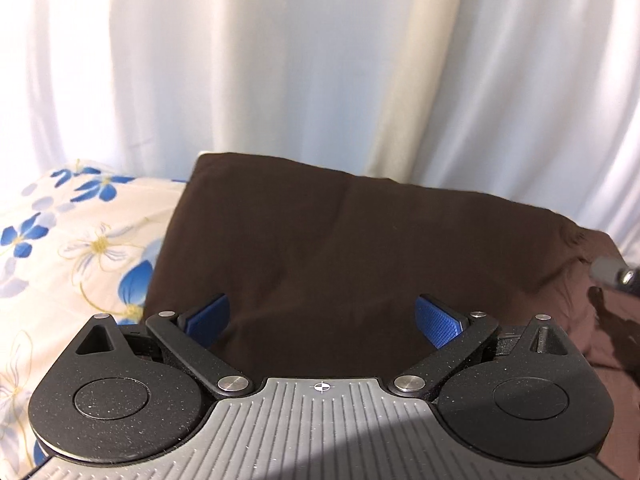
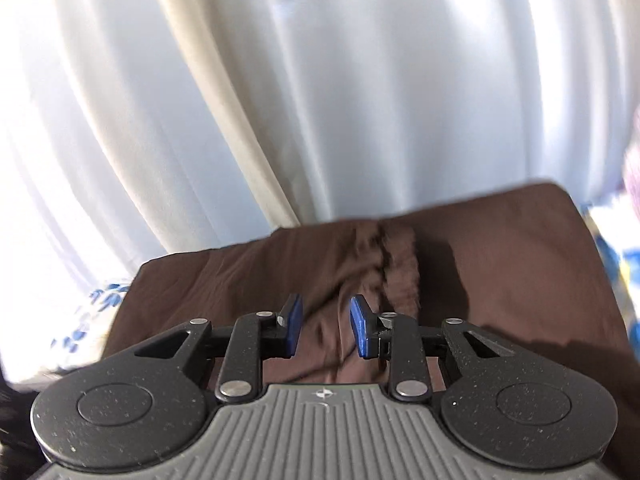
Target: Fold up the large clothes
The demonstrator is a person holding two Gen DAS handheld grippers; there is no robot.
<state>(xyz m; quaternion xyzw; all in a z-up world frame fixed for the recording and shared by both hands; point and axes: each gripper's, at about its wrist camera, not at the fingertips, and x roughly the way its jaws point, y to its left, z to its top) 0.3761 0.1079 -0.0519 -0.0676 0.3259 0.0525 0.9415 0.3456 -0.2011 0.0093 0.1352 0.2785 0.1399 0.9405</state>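
Note:
A dark brown garment (image 1: pixel 328 240) lies folded into a flat rectangle on a floral bedsheet (image 1: pixel 80 248). My left gripper (image 1: pixel 323 320) is wide open and empty, hovering over the garment's near part, its blue pads (image 1: pixel 208 318) far apart. In the right wrist view the same brown garment (image 2: pixel 500 264) shows a rumpled seam ridge (image 2: pixel 392 264) near its middle. My right gripper (image 2: pixel 326 326) is partly open and empty, its jaws a narrow gap apart just above the cloth near that ridge. Its tip also shows at the right edge of the left wrist view (image 1: pixel 612 272).
White curtains (image 1: pixel 320 60) hang close behind the bed. The floral sheet also shows on both sides of the garment in the right wrist view (image 2: pixel 616 256). The right wrist view is motion-blurred.

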